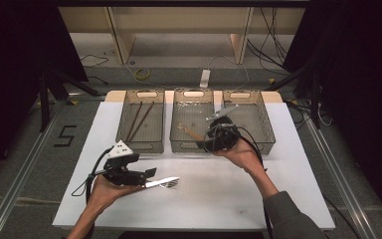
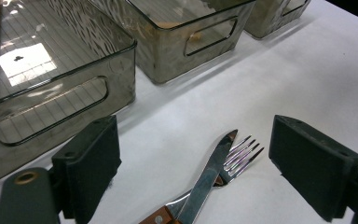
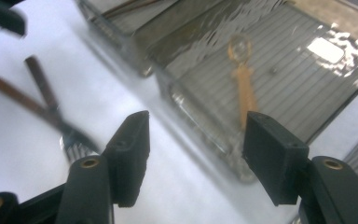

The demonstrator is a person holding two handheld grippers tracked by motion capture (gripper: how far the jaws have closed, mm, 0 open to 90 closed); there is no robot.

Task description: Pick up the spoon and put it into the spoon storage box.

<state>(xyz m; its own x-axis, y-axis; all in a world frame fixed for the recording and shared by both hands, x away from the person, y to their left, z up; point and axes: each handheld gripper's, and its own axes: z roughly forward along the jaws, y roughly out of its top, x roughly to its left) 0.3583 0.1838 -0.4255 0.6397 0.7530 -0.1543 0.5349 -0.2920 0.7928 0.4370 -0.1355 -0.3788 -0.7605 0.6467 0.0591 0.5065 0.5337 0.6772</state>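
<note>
In the lower left of the high view, the left claw (image 1: 151,173) rests low over the white desk (image 1: 258,199), released, its jaws wide on either side of a knife (image 2: 209,179) crossed over a fork (image 2: 240,158). At centre, the right claw (image 1: 206,142) hangs released and empty over the middle tray (image 1: 179,134), where a wooden spoon (image 3: 243,86) lies.

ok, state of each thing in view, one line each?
Left gripper: open, jaws either side of the cutlery.
Right gripper: open, holding nothing.
Wooden-handled steel knife: lying across the fork.
Steel fork: flat on the white table.
Wooden spoon: inside the middle smoked-plastic bin.
</note>
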